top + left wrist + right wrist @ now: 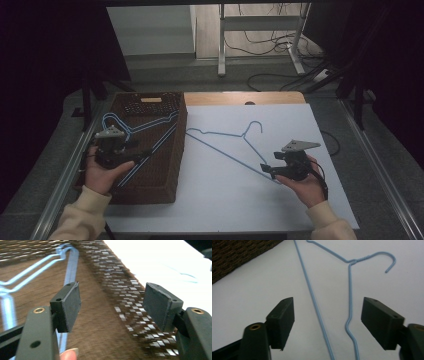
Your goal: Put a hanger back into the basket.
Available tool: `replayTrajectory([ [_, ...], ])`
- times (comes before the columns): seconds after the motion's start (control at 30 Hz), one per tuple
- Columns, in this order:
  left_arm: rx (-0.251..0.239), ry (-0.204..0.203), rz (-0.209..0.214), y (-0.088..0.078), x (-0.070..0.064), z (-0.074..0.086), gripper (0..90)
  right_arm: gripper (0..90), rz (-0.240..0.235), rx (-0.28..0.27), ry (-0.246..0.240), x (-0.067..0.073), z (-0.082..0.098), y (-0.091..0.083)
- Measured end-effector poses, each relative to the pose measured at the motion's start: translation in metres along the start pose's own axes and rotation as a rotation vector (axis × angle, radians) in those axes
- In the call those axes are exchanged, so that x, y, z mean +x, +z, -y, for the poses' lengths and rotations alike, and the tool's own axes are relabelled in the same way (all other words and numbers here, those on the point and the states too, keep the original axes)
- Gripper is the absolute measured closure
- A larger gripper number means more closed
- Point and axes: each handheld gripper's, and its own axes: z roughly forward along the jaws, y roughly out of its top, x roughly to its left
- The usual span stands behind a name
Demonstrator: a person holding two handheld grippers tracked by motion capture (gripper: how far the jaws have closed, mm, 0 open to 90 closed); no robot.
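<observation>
Both grippers stand open with nothing between the pads. Nearest me, the right gripper (266, 168) hovers at about four o'clock on the white sheet (320, 200), jaws spread wide, and in the right gripper view the corner of the loose blue hanger (317, 307) runs up between the two pads without touching either. My left gripper (142, 154) sits at about eight o'clock over the wicker basket (150, 192); in its own view the jaws are apart and bare, with brown weave beneath them and only a thumbnail at the bottom edge.

Farther out, the loose hanger lies flat on the sheet, its long bar slanting from the right gripper toward ten o'clock until the far end meets the basket wall, and its hook (255, 126) curls toward twelve. Two or so more blue hangers (131, 129) already lie in the basket, hooks toward the far left corner.

I judge the step in hand to be picking the loose hanger up for the basket. To do it well I would bring the right gripper low and level, so both wires near the corner sit deep between the pads, then close squarely; thin wire on a smooth sheet will skid away from a glancing pinch. I would keep the left gripper clear of the basket mouth, or ready to steady the far end as it swings.

Beyond the table edge at twelve o'clock stand a desk frame (221, 45) and loose cables.
</observation>
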Motion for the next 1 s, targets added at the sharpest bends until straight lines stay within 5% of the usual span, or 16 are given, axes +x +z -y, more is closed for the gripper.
replayTrajectory([
  [0.27,-0.024,0.051,0.158,0.009,-0.025,0.010,29.1,18.7,-0.001,0.034,0.051,-0.006,0.003,0.005],
  [0.67,-0.007,0.041,0.132,0.011,-0.028,0.015,28.2,14.0,0.049,0.053,0.071,-0.010,0.003,0.006],
  [1.0,0.012,0.036,0.115,0.012,-0.029,0.016,27.7,20.9,0.062,0.097,0.131,-0.027,0.003,0.014],
])
